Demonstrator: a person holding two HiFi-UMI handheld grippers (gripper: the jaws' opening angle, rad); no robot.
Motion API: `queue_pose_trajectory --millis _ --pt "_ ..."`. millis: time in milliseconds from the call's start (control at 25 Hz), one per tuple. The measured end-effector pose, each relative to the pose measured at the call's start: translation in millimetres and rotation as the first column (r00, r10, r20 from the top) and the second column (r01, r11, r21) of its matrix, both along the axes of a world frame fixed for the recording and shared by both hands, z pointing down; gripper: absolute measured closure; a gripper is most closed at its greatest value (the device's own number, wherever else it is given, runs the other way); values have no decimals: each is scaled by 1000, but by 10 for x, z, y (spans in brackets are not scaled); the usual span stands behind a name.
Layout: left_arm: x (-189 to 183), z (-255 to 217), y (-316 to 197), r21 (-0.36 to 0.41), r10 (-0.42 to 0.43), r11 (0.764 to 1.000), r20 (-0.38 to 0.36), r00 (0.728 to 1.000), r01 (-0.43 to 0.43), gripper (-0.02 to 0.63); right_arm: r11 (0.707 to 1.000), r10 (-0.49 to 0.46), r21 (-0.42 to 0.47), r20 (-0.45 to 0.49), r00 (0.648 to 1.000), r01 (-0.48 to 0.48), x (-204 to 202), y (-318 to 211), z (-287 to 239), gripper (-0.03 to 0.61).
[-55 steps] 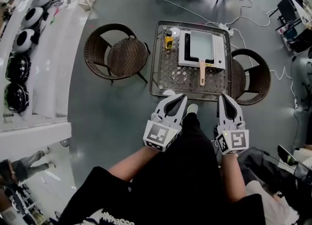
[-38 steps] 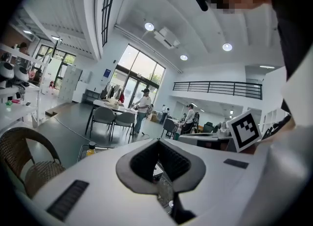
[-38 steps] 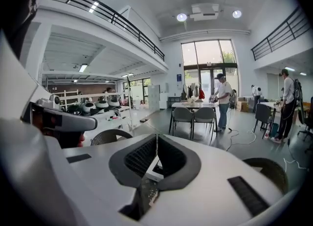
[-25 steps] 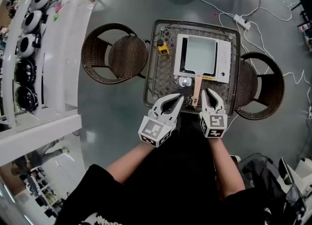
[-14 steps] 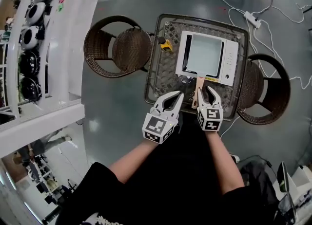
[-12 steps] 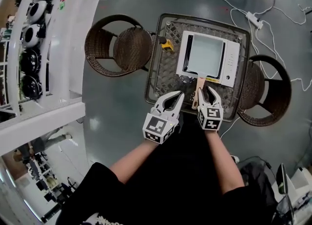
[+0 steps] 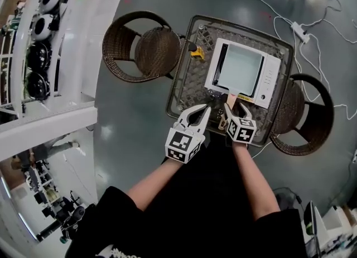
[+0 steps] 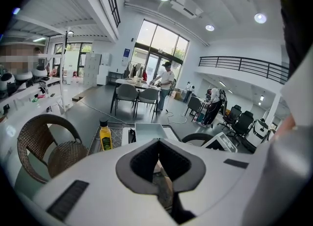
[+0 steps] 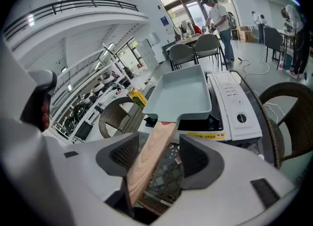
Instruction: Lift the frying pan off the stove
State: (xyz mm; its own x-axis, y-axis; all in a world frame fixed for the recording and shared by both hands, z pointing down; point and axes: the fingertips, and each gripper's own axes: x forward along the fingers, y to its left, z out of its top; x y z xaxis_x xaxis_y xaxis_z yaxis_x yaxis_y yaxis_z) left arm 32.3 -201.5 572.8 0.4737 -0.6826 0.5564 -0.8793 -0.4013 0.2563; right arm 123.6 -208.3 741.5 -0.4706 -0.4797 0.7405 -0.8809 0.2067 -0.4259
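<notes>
A square grey-green frying pan sits on a white stove on the wicker table. Its wooden handle points toward me. My right gripper is at the handle. In the right gripper view the handle runs from the pan down between the jaws of the right gripper. Those jaws are opening and stand wide. The handle lies close to the left pad and clear of the right pad. My left gripper hovers over the table's near edge, left of the handle, shut and holding nothing.
A yellow bottle stands on the table's far left corner, also seen from the left gripper. Wicker chairs stand to the left and right. Cables and a power strip lie on the floor beyond.
My right gripper has moved forward and to the left, so the pan's handle, which was beside it, now lies between its jaws. The left gripper has barely shifted.
</notes>
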Motion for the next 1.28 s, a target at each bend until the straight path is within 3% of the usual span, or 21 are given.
queue_pose_trajectory --millis 240,480,760,960,1280 --pt "-6 17 -40 -8 -20 1000 1 1000 20 606 999 4 -55 38 999 -1 -92 -41 102 330" --pt "-41 86 -25 -29 -42 999 9 999 43 606 985 79 -163 94 992 -64 -142 -79 258 330" --pt "-18 57 -8 -39 -38 999 -20 999 37 606 969 62 -246 132 989 -28 -234 -62 361 331" --pt "-2 64 30 -47 -48 998 -27 998 47 606 961 74 -274 167 983 -25 -290 -39 387 388" --pt "-20 113 129 -60 -66 996 -38 997 64 606 958 123 -280 207 971 -61 -261 -57 379 423"
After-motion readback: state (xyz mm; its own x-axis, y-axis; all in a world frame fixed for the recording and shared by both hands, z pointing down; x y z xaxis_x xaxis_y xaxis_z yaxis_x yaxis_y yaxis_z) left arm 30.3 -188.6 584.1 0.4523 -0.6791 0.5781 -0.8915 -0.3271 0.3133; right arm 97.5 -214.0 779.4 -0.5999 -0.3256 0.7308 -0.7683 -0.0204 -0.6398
